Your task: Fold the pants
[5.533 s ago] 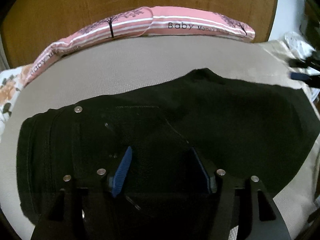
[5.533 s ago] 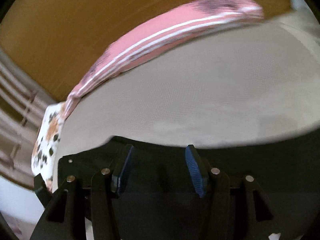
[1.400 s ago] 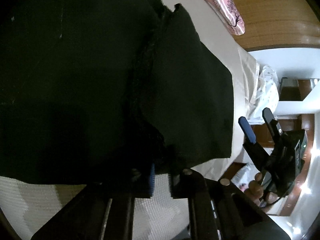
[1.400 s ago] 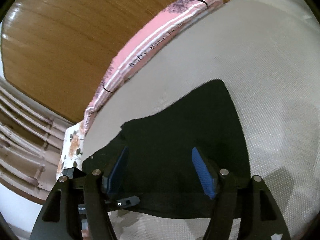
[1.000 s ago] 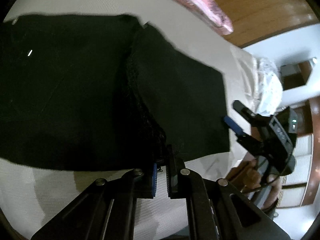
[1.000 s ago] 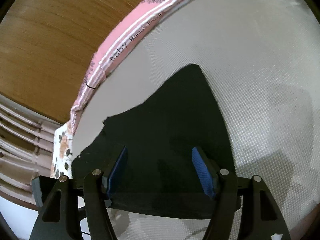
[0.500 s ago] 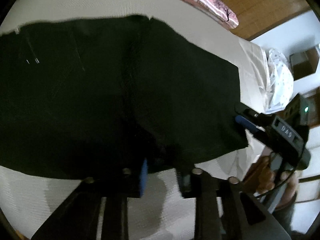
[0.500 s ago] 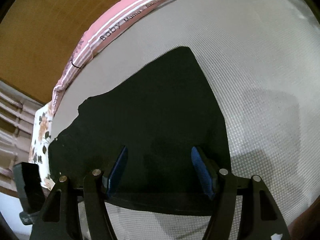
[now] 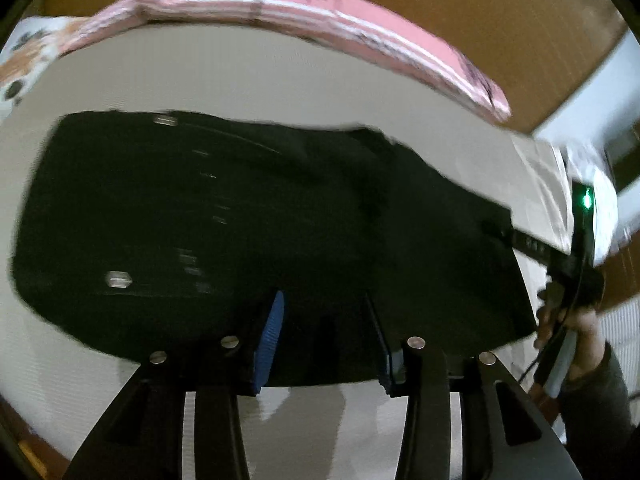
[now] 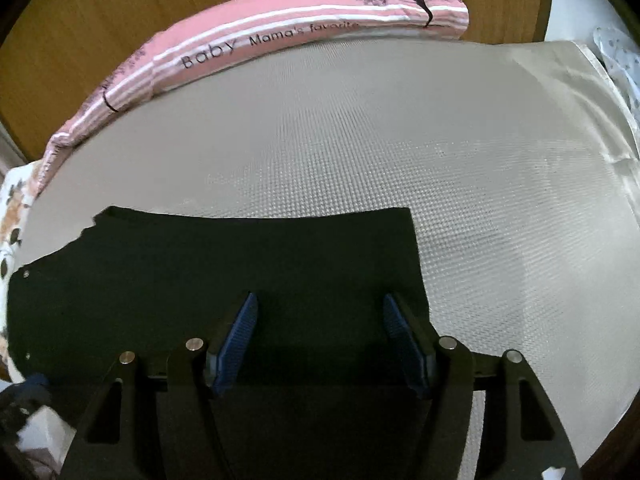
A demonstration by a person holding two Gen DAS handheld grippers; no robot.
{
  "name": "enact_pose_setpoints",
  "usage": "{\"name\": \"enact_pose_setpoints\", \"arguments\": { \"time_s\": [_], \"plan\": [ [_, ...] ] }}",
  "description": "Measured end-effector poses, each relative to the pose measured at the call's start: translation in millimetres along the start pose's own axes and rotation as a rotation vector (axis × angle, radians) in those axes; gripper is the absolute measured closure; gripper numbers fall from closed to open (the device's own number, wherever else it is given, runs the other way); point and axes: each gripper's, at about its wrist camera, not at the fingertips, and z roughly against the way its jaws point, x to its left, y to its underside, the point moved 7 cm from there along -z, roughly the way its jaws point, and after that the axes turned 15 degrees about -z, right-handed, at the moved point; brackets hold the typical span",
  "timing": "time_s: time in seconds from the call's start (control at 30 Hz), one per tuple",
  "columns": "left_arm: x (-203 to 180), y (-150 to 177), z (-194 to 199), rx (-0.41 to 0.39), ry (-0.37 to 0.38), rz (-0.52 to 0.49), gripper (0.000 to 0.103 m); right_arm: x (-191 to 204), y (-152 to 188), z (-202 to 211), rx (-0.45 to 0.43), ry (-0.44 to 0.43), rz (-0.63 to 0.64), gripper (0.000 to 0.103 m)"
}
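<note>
Black pants (image 9: 240, 224) lie folded flat on a beige textured mat (image 9: 200, 80); metal studs show at their left end. My left gripper (image 9: 324, 328) is open and empty over the pants' near edge. In the right wrist view the pants (image 10: 240, 264) fill the lower left, with their right edge square on the mat (image 10: 440, 168). My right gripper (image 10: 320, 332) is open and empty above the pants' near right part. The right gripper also shows at the right edge of the left wrist view (image 9: 560, 256), held by a hand.
A pink striped pillow (image 10: 280, 36) printed "Baby" lies along the far edge of the mat, against a wooden headboard (image 10: 120, 0). A floral cloth (image 10: 12, 208) lies at the far left. White dotted fabric (image 10: 620, 56) lies at the far right.
My left gripper has let go of the pants' edge, opened, and swung round to face the headboard. My right gripper stayed open and turned to look across the pants.
</note>
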Motion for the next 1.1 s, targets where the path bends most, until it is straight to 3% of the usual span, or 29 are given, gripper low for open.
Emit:
{"name": "enact_pose_setpoints", "arguments": {
  "time_s": [0.13,0.33,0.47,0.6,0.77,0.93,1.1],
  "plan": [
    [46.5,7.8,29.8,-0.093,-0.073,0.104,0.056,6.7,-2.8,-0.7,-0.011,0.029,0.0,0.036],
    [106.0,26.5,65.9,-0.192,-0.123,0.3,0.053,46.7,-3.8,-5.1,0.021,-0.04,0.041,0.036],
    [140.4,44.3,84.2,-0.222,-0.151,0.405,0.052,95.2,22.2,-5.5,0.058,-0.125,0.082,0.036],
    [161.8,61.5,89.1,-0.238,-0.09,0.52,0.051,138.2,51.7,-3.8,0.085,-0.182,0.147,0.036],
    [167.5,75.5,82.5,-0.218,-0.036,0.588,0.051,180.6,77.0,2.2,0.144,-0.281,0.213,0.035],
    [174.7,88.5,65.0,-0.2,0.034,0.69,0.051,200.9,92.4,14.0,0.216,-0.404,0.232,0.031],
    [179.3,94.7,54.4,-0.225,0.091,0.763,0.051,202.0,104.7,20.3,0.235,-0.418,0.223,0.032]
  ]
}}
